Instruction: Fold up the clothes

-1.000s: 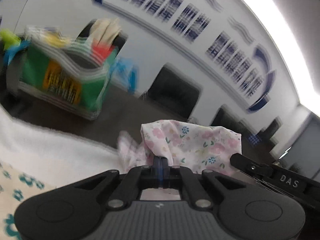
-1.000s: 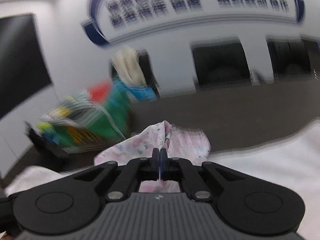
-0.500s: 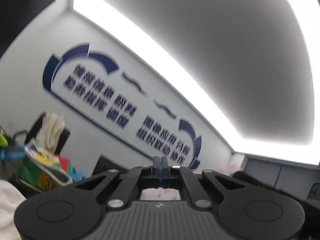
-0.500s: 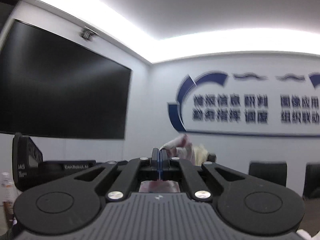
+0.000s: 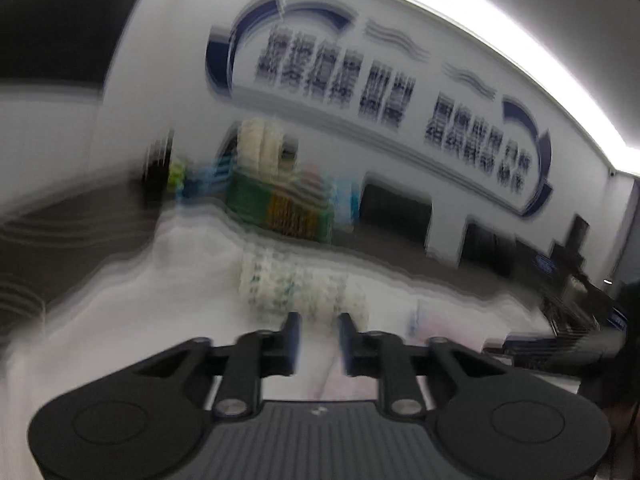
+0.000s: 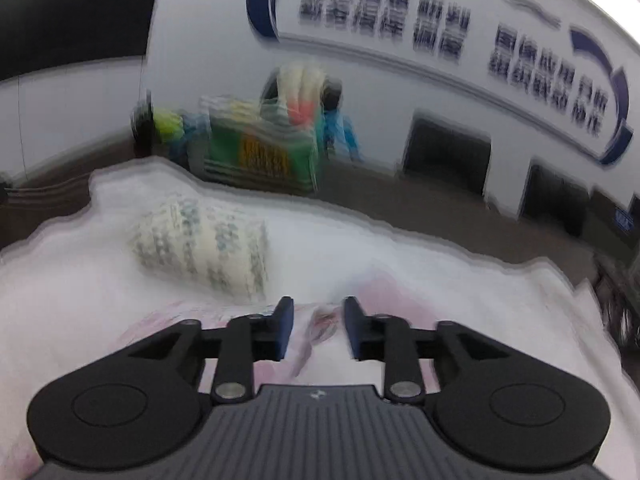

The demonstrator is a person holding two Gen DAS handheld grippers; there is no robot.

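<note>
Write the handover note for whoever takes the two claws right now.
Left claw: jaws opening, nothing pinched; pale cloth shows below the gap.
Right claw: jaws opening over the pink floral garment, pads off it.
The garment lies on the white towel. A folded green-patterned piece sits further back, the bag of clothes behind it.
Done: one piece folded.
Left: fold the pink one. Views are blurred, so check its lie first.

Heavy motion blur — bright ceiling glare
</note>
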